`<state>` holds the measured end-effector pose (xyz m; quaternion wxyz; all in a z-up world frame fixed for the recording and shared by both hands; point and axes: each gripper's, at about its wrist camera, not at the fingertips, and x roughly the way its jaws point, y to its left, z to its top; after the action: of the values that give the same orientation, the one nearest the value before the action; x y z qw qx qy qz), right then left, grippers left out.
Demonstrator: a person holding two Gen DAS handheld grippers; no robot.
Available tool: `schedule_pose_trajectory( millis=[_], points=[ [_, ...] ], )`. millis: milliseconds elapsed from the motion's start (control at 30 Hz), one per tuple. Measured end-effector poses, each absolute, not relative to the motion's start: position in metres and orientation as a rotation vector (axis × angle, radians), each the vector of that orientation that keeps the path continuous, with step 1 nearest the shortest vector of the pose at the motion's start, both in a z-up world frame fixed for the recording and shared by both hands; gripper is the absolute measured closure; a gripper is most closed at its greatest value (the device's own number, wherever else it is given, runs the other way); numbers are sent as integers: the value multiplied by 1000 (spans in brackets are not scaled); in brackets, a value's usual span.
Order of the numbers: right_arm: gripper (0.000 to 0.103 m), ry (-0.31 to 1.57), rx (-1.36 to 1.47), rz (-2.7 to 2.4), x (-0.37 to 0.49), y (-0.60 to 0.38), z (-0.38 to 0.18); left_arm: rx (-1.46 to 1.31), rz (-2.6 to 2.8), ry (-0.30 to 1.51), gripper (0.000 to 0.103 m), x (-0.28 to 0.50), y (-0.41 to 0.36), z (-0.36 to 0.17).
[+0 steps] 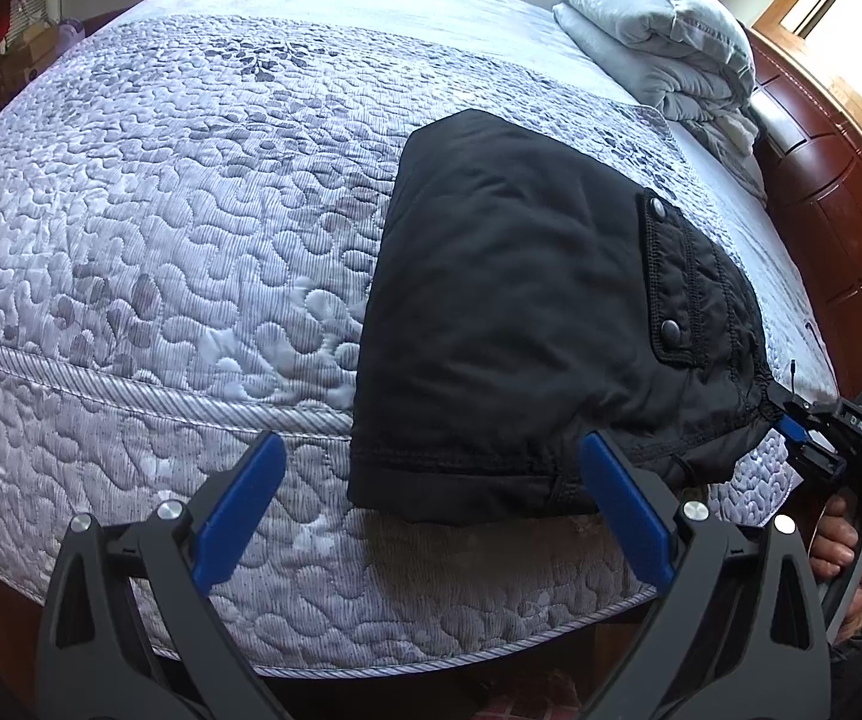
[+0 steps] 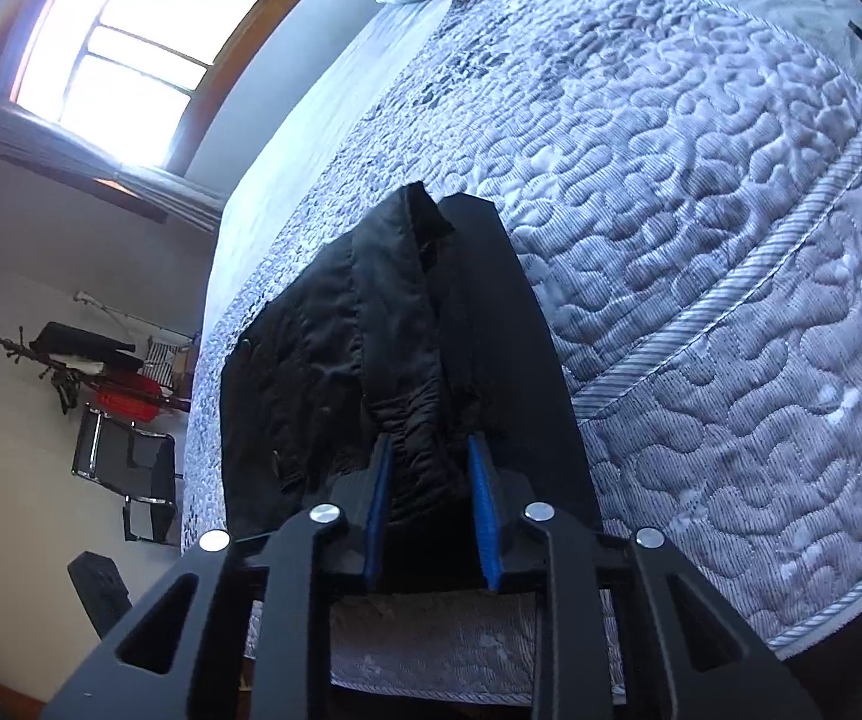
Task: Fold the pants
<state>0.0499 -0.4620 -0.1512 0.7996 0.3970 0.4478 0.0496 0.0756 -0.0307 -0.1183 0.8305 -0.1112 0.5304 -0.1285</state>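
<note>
The black pants (image 1: 526,312) lie folded into a compact bundle on the quilted bed (image 1: 179,228), near its front right edge, a snap-button pocket flap facing up. My left gripper (image 1: 431,462) is open and empty, hovering just in front of the bundle's near edge. My right gripper (image 1: 790,420) shows at the right of the left wrist view, shut on the pants' gathered waistband. In the right wrist view the gripper (image 2: 431,474) pinches the bunched black waistband (image 2: 425,444) between its blue pads, with the pants (image 2: 323,348) extending away over the bed (image 2: 700,210).
A folded grey duvet (image 1: 652,30) sits at the bed's far right by the wooden headboard (image 1: 820,180). A window (image 2: 131,42) is beyond the bed. A chair (image 2: 125,474) and clutter stand on the floor beside the bed.
</note>
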Motion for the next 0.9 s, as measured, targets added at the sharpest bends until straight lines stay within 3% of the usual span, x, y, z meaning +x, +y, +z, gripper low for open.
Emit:
schedule_pose_trajectory(
  millis=[600, 667, 733, 900],
  points=[
    [82, 1006, 833, 91, 55, -464, -172, -224, -291, 1099, 5, 80, -34, -108],
    [80, 1009, 815, 96, 56, -463, -170, -227, -295, 1087, 5, 80, -34, -103],
    [70, 1005, 807, 90, 54, -464, -166, -230, -297, 1070, 5, 79, -35, -96],
    [65, 983, 772, 84, 49, -470, -151, -198, -306, 997, 5, 77, -40, -68]
  ],
)
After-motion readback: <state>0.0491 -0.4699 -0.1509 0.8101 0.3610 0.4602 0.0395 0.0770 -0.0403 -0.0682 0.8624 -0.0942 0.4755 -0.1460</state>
